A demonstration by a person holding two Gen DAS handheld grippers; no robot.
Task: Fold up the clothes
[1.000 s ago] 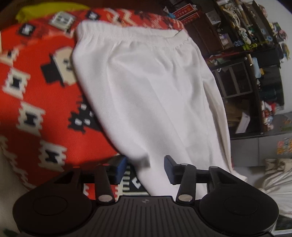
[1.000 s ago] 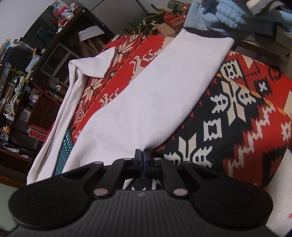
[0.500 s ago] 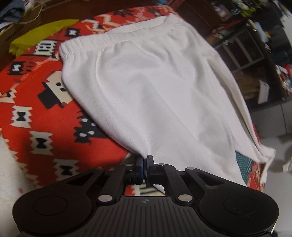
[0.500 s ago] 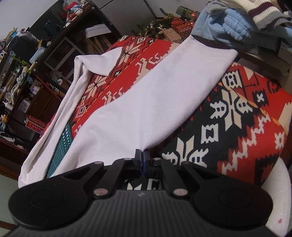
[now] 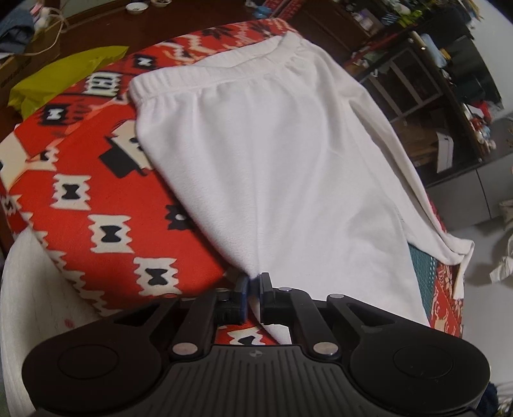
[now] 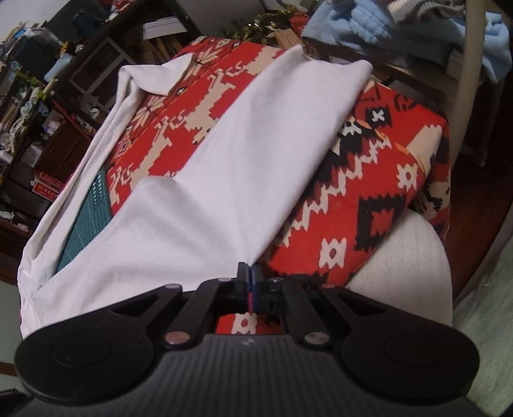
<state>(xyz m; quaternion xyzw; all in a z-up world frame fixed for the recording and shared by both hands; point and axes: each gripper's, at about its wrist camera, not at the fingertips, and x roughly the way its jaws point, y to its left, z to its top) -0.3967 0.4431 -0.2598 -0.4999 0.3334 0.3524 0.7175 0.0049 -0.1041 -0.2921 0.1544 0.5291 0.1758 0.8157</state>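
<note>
On red patterned cloth-covered surface (image 5: 96, 205): white fleece trousers (image 5: 288, 179) spread flat | left gripper (image 5: 253, 285) jaws pinching near edge | right gripper (image 6: 248, 272) jaws pinching leg edge, likely to lift a fold

shelving (image 5: 416, 93): dark, cluttered | floor (image 5: 487, 308): pale | wooden table (image 5: 96, 29): dark | blue blankets (image 6: 384, 29): piled

Matte black left gripper (image 5: 253, 284) and right gripper (image 6: 249, 275): ribbed housings, silver pivot screws, blue-faced fingertip pads (image 5: 244, 290).
</note>
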